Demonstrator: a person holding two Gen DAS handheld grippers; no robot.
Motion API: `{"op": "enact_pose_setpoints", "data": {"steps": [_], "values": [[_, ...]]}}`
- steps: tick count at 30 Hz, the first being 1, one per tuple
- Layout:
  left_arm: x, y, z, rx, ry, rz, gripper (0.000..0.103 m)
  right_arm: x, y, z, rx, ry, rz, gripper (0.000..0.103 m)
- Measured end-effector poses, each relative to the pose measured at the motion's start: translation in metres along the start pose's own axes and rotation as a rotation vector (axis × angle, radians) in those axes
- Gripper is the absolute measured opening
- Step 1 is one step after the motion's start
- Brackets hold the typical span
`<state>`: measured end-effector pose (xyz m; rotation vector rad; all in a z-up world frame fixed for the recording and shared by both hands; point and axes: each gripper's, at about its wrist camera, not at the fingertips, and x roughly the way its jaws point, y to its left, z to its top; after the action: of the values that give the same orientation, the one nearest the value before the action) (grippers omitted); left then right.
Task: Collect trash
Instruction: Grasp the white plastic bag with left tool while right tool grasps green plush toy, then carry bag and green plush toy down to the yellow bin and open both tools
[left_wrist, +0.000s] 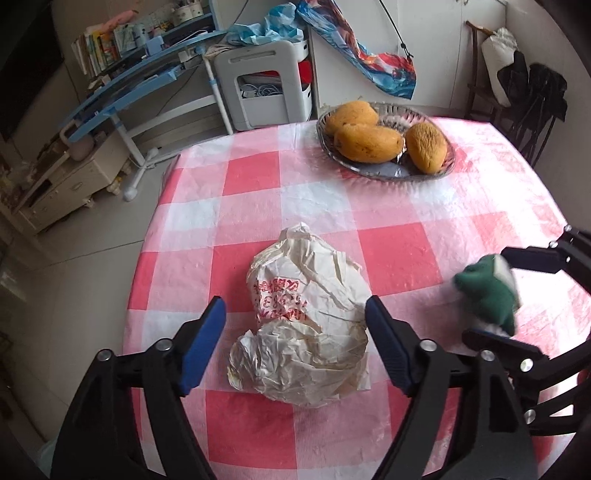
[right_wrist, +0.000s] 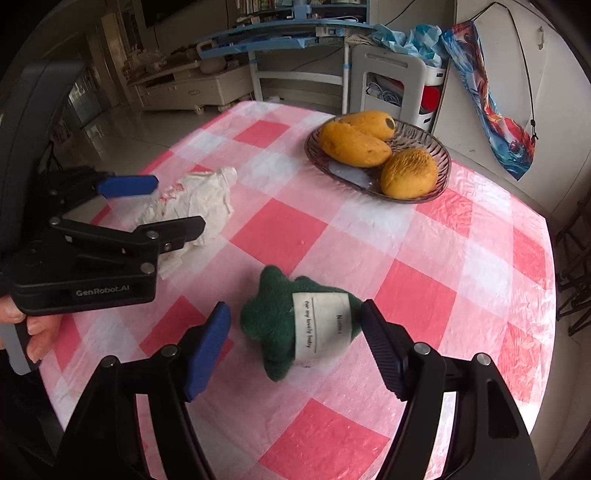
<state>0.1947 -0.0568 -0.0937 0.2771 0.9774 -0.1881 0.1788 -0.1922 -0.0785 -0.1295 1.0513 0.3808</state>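
Observation:
A crumpled white paper wrapper (left_wrist: 306, 321) with red print lies on the pink-checked tablecloth (left_wrist: 399, 258). My left gripper (left_wrist: 295, 332) stands open around it, blue pads on either side, the left pad clear of the paper. In the right wrist view the wrapper (right_wrist: 207, 199) shows beside the left gripper (right_wrist: 162, 205). A green plush toy (right_wrist: 280, 317) with a white label sits between the fingers of my open right gripper (right_wrist: 297, 343), slightly blurred, with a gap at the left pad. In the left wrist view the toy (left_wrist: 487, 291) sits between the right gripper's fingers (left_wrist: 532, 258).
A glass bowl (left_wrist: 447, 162) (right_wrist: 439, 147) holding three mangoes stands at the far side of the table. A hand (right_wrist: 37, 332) grips the left gripper's handle. Beyond the table's far edge are a white cart (left_wrist: 262, 81), a blue desk and a dark chair (left_wrist: 528, 99).

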Motion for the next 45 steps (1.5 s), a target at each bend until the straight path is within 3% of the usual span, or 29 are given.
{"op": "enact_pose_setpoints", "data": {"steps": [3,5,7,12,18,28,30,35,45], "values": [[0.012,-0.005,-0.003,0.016,0.026,0.001,0.076,0.002,-0.006,-0.002,0.017,0.01,0.008,0.069],[0.013,-0.004,-0.004,-0.002,0.012,-0.023,0.068,0.001,-0.009,-0.005,0.025,0.011,0.005,0.054],[0.011,-0.005,-0.004,0.001,0.015,-0.065,0.045,0.001,-0.012,-0.006,0.044,0.017,0.026,0.039],[0.002,-0.01,-0.006,0.011,-0.007,-0.067,0.035,-0.005,-0.007,-0.006,0.042,-0.008,0.028,0.026],[-0.031,-0.009,-0.008,-0.008,-0.093,-0.064,0.035,-0.026,0.005,-0.005,0.034,-0.07,0.054,0.026],[-0.055,-0.016,-0.032,-0.009,-0.119,-0.066,0.035,-0.032,0.04,-0.029,-0.076,-0.024,0.057,0.028],[-0.058,-0.016,-0.036,-0.014,-0.117,-0.069,0.035,-0.033,0.042,-0.033,-0.081,-0.021,0.047,0.03],[-0.062,-0.019,-0.046,-0.022,-0.111,-0.073,0.036,-0.041,0.045,-0.041,-0.083,-0.033,0.025,0.05],[-0.063,-0.019,-0.052,-0.017,-0.103,-0.059,0.039,-0.034,0.037,-0.045,-0.056,0.019,-0.008,0.051]]}}
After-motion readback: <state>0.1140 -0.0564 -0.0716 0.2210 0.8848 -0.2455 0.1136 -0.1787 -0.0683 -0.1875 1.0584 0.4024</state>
